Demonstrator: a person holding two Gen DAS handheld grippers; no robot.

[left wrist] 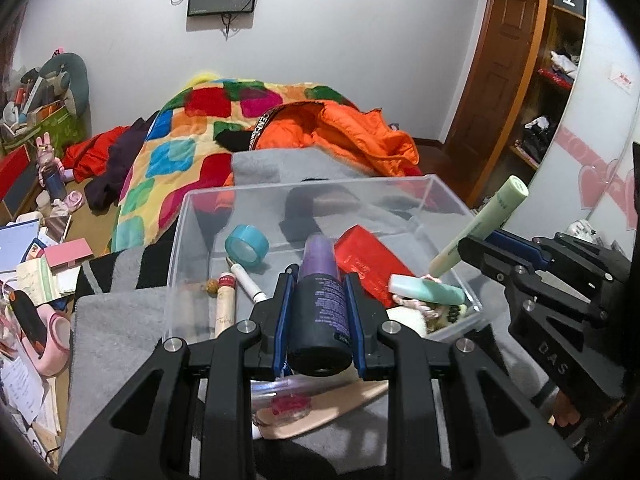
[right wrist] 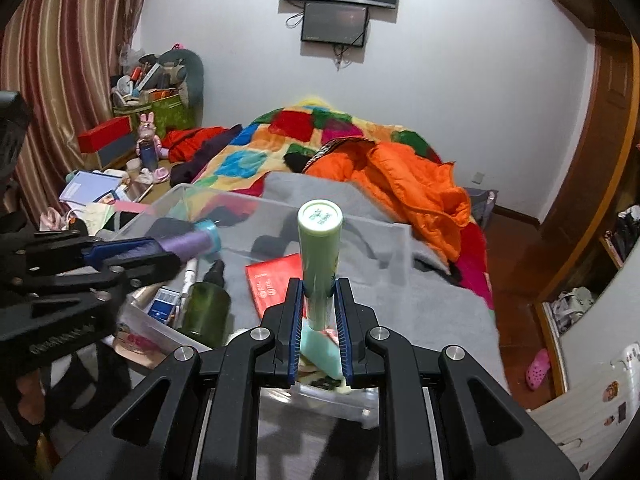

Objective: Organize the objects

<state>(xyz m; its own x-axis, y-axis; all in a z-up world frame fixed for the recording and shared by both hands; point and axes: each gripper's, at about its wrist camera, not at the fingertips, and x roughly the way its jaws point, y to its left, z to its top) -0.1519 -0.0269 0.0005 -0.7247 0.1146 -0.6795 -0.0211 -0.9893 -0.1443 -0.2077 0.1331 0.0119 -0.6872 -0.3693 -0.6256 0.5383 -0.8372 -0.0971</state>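
My left gripper (left wrist: 320, 280) is shut on a dark bottle with a purple cap (left wrist: 320, 304), held over the near edge of a clear plastic box (left wrist: 180, 264); it also shows in the right wrist view (right wrist: 160, 250). My right gripper (right wrist: 319, 282) is shut on a pale green tube (right wrist: 320, 256), held upright over the box's right side; the tube also shows in the left wrist view (left wrist: 480, 224). Inside the box lie a teal tape roll (left wrist: 246, 245), a red packet (left wrist: 370, 264), a white pen (left wrist: 248, 280) and a mint tube (left wrist: 426, 290).
The box sits on a grey blanket (left wrist: 120, 328) on a bed with a patchwork quilt (left wrist: 180, 148) and an orange jacket (left wrist: 344, 136). A dark green bottle (right wrist: 206, 308) stands in the box. Papers and clutter (left wrist: 28, 272) lie at the left. A wooden wardrobe (left wrist: 500, 80) stands at the right.
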